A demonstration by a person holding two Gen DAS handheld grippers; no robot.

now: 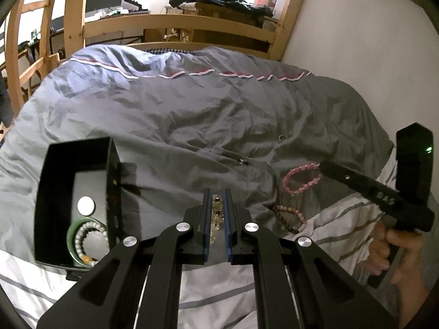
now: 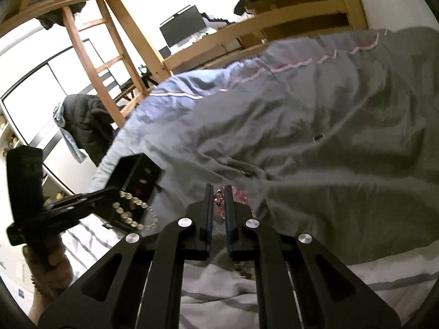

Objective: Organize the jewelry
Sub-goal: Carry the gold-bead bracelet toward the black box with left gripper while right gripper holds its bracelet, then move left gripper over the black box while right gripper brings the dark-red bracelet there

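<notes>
My left gripper (image 1: 216,192) is shut on a clear and yellowish bead bracelet (image 1: 216,219), held right of the open black jewelry box (image 1: 55,164); the bracelet hangs from it in the right wrist view (image 2: 131,211). The box holds a green bangle (image 1: 72,233), a white bead bracelet (image 1: 85,235) and a white disc (image 1: 86,205). My right gripper (image 2: 218,189) is closed on the pink bead bracelet (image 2: 219,200), which lies on the grey duvet (image 1: 192,115) in the left wrist view (image 1: 301,176). A brown and pink bead bracelet (image 1: 290,216) lies just below it.
A small ring (image 1: 282,137) and a thin dark pin-like item (image 1: 242,161) lie on the duvet beyond the bracelets. A striped white sheet (image 1: 214,293) covers the near bed. A wooden bed frame (image 1: 175,24) stands behind and a white wall (image 1: 370,41) at right.
</notes>
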